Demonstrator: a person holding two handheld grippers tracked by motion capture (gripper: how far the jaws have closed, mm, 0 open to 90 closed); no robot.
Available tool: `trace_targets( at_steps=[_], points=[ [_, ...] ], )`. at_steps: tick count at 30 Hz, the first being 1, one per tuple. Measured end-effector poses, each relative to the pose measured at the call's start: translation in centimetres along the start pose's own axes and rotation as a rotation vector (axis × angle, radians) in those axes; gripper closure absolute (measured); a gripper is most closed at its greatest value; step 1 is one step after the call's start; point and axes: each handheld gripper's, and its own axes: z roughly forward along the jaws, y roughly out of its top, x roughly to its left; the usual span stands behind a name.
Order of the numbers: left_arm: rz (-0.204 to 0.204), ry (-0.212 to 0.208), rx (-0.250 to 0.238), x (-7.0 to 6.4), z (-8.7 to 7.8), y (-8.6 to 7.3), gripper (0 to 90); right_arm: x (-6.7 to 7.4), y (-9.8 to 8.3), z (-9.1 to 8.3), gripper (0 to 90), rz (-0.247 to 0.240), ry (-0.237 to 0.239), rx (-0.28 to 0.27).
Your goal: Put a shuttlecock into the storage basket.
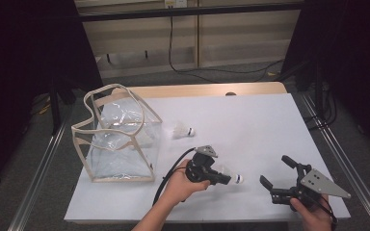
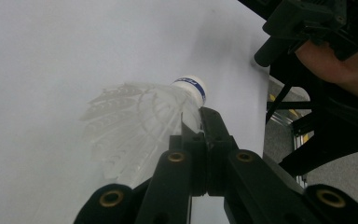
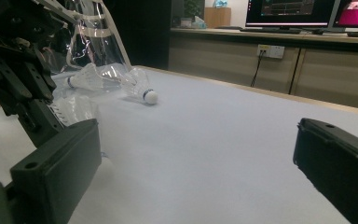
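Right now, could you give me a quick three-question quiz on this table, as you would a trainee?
1. True or false: the left tongs are shut on a shuttlecock.
2. Where does the loose shuttlecock lie? A) inside the clear bag B) on the table beside the clear bag C) between the right tongs
3. How do the right tongs stand, open or shut?

Key: 1 true; 2 B; 3 open, with nothing between them.

Two black claws, left claw (image 1: 224,179) trailed by a black cable, right claw (image 1: 280,175) topped by a grey three-cornered plate studded with screws, brass-ringed pivots seen.
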Motion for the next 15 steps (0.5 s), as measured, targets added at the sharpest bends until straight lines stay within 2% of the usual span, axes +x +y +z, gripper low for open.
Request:
trace_targets(
  at_steps=[3, 15],
  points=[
    [-0.016, -0.007, -0.003, 0.2, -0.6, -0.1, 90.0, 0.0, 0.0, 0.0, 0.6, -0.002, 0.0, -0.001],
    [-0.018, 0.003, -0.003, 0.4, -2.3, -0.2, 90.0, 0.0, 0.0, 0.0, 0.6, 0.002, -0.001, -0.002]
  ],
)
